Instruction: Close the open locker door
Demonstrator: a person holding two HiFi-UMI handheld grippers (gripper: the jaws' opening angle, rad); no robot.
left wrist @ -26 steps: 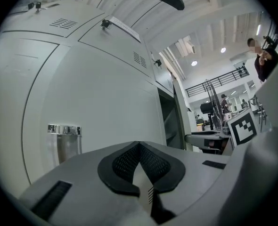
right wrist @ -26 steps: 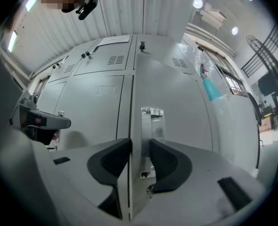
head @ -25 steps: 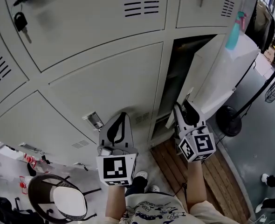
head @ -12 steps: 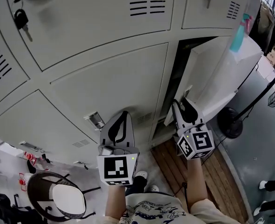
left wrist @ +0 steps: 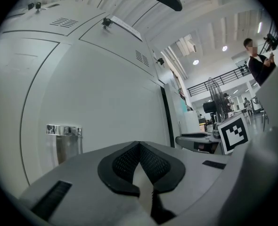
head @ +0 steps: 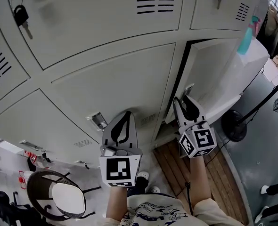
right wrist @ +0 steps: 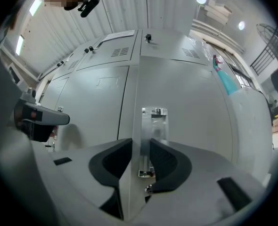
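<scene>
Astride door edge [right wrist: 134,107] (latch [right wrist: 154,121]): right tool [right wrist: 140,142]

Locker door [head: 214,74] has swung most of the way in since a second ago. The dark opening [head: 180,74] beside its latch edge is down from a wide wedge to a thin slit. My right gripper [head: 183,100] rode in with that edge, jaws narrowed onto it.

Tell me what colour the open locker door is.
The locker door is a plain pale grey-white, clearest in the head view.
</scene>
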